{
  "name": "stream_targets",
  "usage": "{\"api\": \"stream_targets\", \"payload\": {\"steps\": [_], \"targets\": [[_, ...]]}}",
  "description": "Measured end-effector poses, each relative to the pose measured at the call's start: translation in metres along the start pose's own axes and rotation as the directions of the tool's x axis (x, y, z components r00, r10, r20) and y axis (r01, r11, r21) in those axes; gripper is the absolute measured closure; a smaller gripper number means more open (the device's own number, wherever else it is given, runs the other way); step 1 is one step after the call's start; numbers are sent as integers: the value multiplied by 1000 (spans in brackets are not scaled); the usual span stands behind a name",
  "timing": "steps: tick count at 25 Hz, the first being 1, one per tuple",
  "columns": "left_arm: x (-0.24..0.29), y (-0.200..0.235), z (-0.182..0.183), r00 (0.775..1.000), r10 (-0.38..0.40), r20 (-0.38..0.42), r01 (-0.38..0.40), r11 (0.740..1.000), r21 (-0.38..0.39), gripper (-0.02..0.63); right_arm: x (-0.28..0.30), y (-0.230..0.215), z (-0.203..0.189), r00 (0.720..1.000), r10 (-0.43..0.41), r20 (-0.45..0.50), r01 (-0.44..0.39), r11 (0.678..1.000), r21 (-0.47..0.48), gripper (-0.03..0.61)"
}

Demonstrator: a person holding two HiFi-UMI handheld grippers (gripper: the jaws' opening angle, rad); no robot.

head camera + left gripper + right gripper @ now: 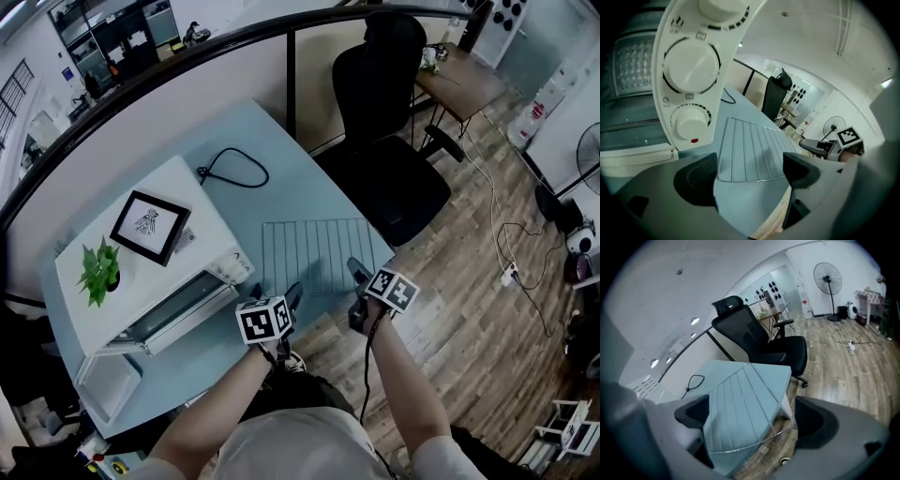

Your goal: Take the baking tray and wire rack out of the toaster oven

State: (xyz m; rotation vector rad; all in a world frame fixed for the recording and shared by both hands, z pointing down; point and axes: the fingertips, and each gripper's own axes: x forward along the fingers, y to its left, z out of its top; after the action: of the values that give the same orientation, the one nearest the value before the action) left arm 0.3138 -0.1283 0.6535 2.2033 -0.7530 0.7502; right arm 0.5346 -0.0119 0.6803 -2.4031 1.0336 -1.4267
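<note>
Pale blue and set before a curved railing, the surface (281, 155) carries a white toaster oven (202, 199) on its left half, with a framed picture (150, 226) and a small green plant (99, 270) on its roof and a looped black cable (234, 169) lying behind it. A black office chair (389, 141) stands past the far right corner on a wooden floor (469, 309). The wire rack (314, 251) is out of the oven and lies flat on the surface just to its right, its near edge jutting a little past the surface's front edge. A pale rimmed rectangle (108, 384) at the near left corner, below the oven's glass front, may be the baking tray, though the head view is too small there to be sure. The left gripper (752, 171) hangs beside the oven's control panel with its two round knobs (691, 64); its jaws stand wide apart with nothing clasped, the rack showing on the surface beyond them. The right gripper (750, 418) is held over the rack's near edge, jaws likewise spread wide and clear of the wires.
</note>
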Motion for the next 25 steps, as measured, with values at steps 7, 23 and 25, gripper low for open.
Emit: {"api": "stream_targets", "payload": {"steps": [7, 23, 25], "targets": [[-69, -7, 40, 993, -16, 120, 6, 996, 85, 192, -62, 77, 13, 985, 173, 20, -168, 974, -154, 72], [-250, 19, 106, 917, -1, 400, -141, 935, 325, 390, -226, 300, -11, 788, 616, 16, -479, 629, -612, 389], [-275, 27, 115, 896, 9, 444, -168, 932, 321, 407, -246, 325, -19, 736, 677, -14, -543, 578, -608, 414]]}}
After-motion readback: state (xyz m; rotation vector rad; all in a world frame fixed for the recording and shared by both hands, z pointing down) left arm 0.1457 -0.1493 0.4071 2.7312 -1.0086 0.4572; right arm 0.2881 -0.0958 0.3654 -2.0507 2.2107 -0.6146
